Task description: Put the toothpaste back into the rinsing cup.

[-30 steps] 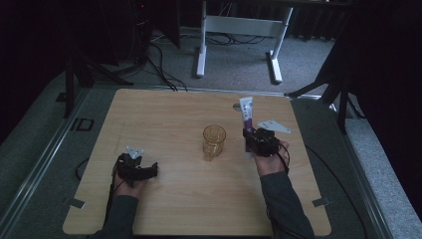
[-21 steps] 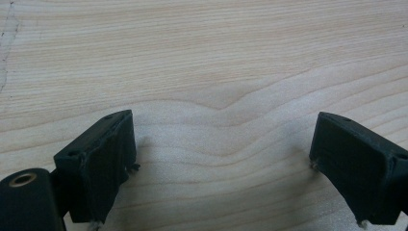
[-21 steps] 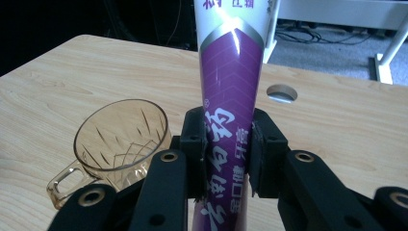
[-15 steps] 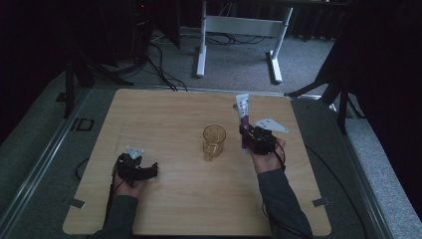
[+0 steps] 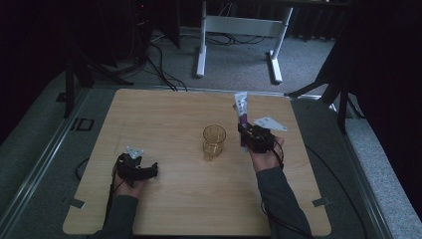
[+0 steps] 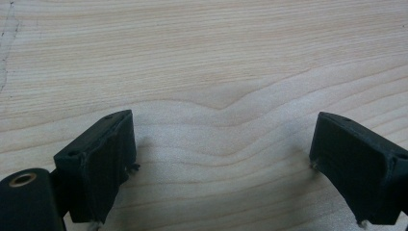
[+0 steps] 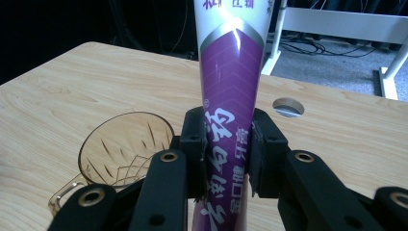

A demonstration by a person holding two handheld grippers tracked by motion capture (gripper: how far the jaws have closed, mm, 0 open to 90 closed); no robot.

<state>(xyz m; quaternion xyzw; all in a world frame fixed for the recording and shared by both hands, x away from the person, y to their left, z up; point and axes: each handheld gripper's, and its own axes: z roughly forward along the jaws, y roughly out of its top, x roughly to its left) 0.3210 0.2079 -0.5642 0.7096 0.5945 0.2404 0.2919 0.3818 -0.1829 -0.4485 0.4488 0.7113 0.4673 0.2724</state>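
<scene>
Right gripper (image 7: 226, 159): jaws clamped on the purple-and-white tube (image 7: 231, 86), held upright above the wooden surface (image 5: 164, 114) | Tube position: just right of the amber glass cup (image 5: 214, 141), apart from it | Left gripper (image 6: 221, 163): jaws spread wide, nothing held, pointed down at bare surface, near-left area.

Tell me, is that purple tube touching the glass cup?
Apart. The high view shows bare wood between the purple tube, upright in the right gripper, and the glass cup; the right gripper view shows the cup off to the tube's side.
</scene>
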